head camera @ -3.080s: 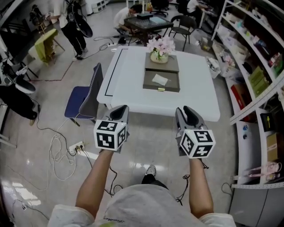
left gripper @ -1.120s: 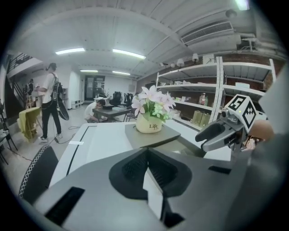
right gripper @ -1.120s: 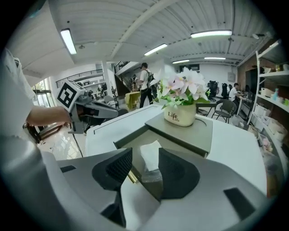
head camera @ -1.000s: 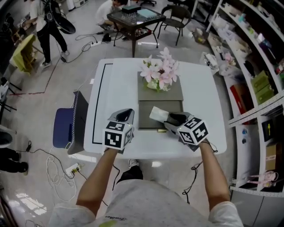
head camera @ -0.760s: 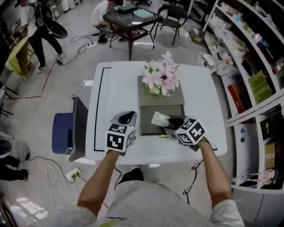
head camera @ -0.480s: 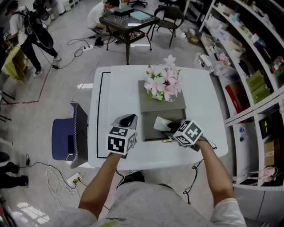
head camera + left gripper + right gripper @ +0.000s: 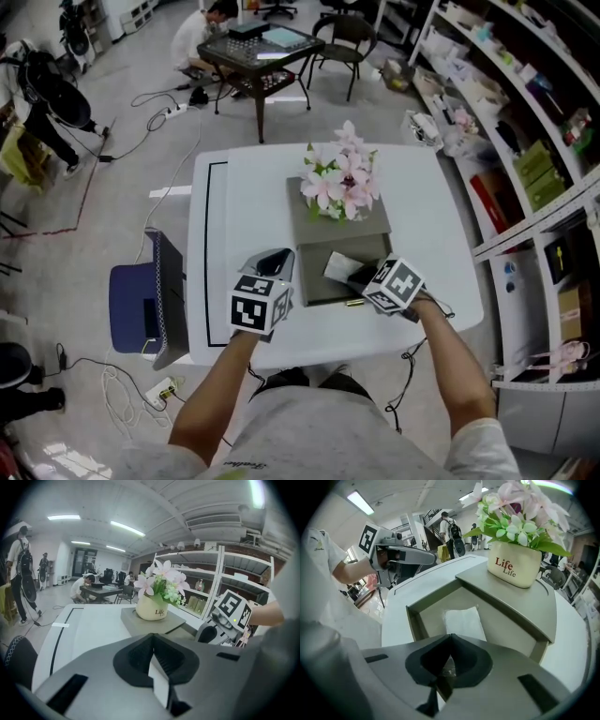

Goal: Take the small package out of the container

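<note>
Right arm: stretched forward over the table [image 7: 234, 216] edge, angled in to the left, right gripper [image 7: 354, 274] tipped down into the open drawer of the grey container [image 7: 314, 281].
Right fingers: closing right down, tips together on what looks like the thin near edge of the small package [image 7: 461, 623].
Small package: white, lying inside the drawer, just below the flower pot [image 7: 333, 208] sat on the container's top.
Left arm: held straight out, left gripper [image 7: 274, 262] hovering above the table just left of the container.
Left fingers: pressed together, nothing gripped.
</note>
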`<act>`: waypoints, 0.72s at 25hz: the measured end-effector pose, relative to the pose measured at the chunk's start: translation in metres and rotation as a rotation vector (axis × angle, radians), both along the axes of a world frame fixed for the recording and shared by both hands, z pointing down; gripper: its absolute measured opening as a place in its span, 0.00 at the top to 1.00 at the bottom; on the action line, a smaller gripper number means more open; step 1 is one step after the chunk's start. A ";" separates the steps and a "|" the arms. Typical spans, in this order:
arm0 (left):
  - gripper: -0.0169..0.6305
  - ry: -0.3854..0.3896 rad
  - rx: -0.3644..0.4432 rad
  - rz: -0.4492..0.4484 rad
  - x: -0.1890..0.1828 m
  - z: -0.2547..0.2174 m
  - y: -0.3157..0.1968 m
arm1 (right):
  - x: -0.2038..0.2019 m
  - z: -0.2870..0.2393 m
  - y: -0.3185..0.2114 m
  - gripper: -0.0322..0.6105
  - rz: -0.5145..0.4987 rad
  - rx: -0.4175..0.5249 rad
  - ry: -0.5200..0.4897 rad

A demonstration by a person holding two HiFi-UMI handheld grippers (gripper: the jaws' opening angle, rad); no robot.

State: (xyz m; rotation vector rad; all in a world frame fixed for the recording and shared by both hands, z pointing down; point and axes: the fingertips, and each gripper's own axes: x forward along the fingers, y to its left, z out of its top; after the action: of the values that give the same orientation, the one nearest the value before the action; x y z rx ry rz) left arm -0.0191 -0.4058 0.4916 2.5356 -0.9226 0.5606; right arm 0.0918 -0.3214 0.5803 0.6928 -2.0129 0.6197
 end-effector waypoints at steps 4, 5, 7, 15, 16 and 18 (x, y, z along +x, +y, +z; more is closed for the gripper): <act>0.97 0.000 0.009 0.011 0.007 -0.005 0.002 | -0.001 -0.010 -0.003 0.94 0.016 0.039 -0.042; 0.97 0.001 0.013 0.013 0.010 -0.007 0.002 | 0.001 -0.014 -0.004 0.94 0.018 0.049 -0.050; 0.97 0.002 0.023 0.012 0.015 -0.012 0.002 | 0.005 -0.021 -0.005 0.94 0.023 0.070 -0.063; 0.97 -0.001 0.071 -0.004 0.043 -0.031 0.001 | 0.034 -0.061 -0.014 0.94 0.072 0.195 -0.146; 0.97 -0.002 0.079 -0.005 0.048 -0.034 0.001 | 0.039 -0.067 -0.015 0.94 0.079 0.210 -0.157; 0.97 -0.002 0.091 -0.007 0.057 -0.041 0.000 | 0.049 -0.080 -0.015 0.94 0.099 0.240 -0.193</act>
State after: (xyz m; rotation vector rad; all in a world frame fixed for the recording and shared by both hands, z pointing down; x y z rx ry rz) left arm 0.0375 -0.4053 0.4510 2.6115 -0.9788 0.5301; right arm 0.1410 -0.3366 0.5005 0.9099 -2.2672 0.5229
